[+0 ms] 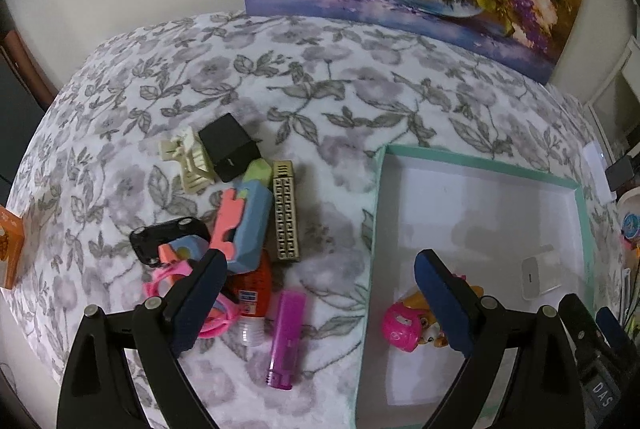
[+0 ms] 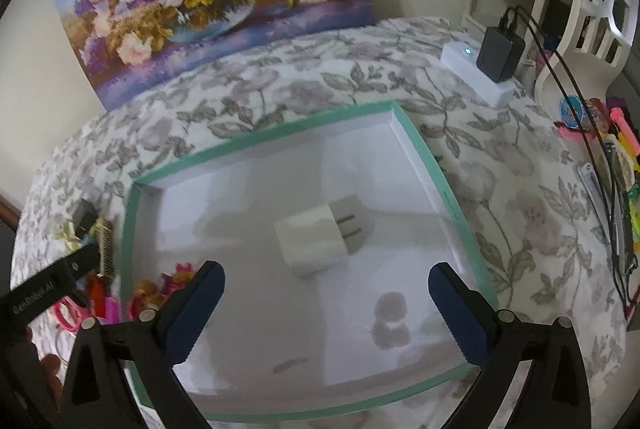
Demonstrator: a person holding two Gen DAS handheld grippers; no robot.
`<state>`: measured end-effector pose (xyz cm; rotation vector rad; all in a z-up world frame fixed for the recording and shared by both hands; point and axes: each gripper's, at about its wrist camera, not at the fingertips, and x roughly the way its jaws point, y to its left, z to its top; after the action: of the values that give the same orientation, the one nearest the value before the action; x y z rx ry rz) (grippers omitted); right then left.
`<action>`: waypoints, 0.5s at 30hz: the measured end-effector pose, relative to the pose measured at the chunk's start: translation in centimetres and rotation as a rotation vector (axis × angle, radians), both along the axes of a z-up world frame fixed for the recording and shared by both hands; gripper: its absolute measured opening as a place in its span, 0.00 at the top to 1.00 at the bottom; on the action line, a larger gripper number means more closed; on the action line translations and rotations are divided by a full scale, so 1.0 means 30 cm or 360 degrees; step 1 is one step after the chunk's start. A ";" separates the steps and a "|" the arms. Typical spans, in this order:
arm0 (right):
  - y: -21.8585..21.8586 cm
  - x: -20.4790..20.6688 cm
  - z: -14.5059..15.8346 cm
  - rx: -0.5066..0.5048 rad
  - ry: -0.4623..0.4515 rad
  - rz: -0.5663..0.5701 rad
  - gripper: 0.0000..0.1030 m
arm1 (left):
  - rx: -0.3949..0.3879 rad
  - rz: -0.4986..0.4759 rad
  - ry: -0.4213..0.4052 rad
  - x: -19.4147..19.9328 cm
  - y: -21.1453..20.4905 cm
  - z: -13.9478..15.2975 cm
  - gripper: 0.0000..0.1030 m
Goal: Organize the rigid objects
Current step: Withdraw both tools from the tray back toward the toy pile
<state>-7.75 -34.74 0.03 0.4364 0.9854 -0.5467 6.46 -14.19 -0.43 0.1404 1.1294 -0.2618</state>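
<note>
Rigid odds and ends lie heaped on the flowered bedspread point(image 1: 320, 101), to the left of the shallow white box with the mint-green rim point(image 1: 480, 165). I count a purple plastic lighter point(image 1: 286, 339) nearest me, a gold patterned metal lighter point(image 1: 286, 211) beyond it, a blue-and-coral toy block point(image 1: 246, 225), a black cube-shaped adapter point(image 1: 228, 147) and a cream plastic hair clip point(image 1: 188, 161) at the far end, with a small black toy car point(image 1: 166, 237) on the left of the pile.

Inside the box already sit a white wall charger with two prongs point(image 2: 314, 243), roughly mid-box, and a pink puppy figurine point(image 1: 408, 325) at the near left corner.

My left gripper point(image 1: 320, 305) hovers with its tongs wide apart and empty, straddling the box's left wall. My right gripper point(image 2: 326, 309) hangs over the box, tongs spread fully, nothing between them; the charger lies just beyond its tips.

I judge the purple lighter the easiest next pick: light, stiff, smooth-sided and probably a bit slippery, so I would close across its narrow width near the middle. The gold one looks heavier; same grip, firmer squeeze. The pile is tangled, so pulling one piece may drag its neighbours.
</note>
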 end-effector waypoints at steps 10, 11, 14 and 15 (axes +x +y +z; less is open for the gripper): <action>0.084 0.041 0.079 0.0010 -0.0166 0.0092 0.00 | 0.0003 0.0107 -0.0116 0.019 0.139 0.115 0.08; 0.096 0.046 0.092 0.0022 -0.0195 0.0105 0.00 | 0.0014 0.0133 -0.0129 0.024 0.161 0.128 0.08; 0.144 0.073 0.125 0.0040 -0.0259 0.0147 0.00 | 0.0033 0.0200 -0.0153 0.034 0.224 0.161 0.08; 0.168 0.087 0.137 0.0038 -0.0279 0.0168 0.00 | 0.0034 0.0226 -0.0164 0.036 0.246 0.175 0.08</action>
<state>-5.15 -29.69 4.13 0.4430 0.8424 -0.3949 7.54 -6.80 4.82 0.0914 1.0351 -0.1150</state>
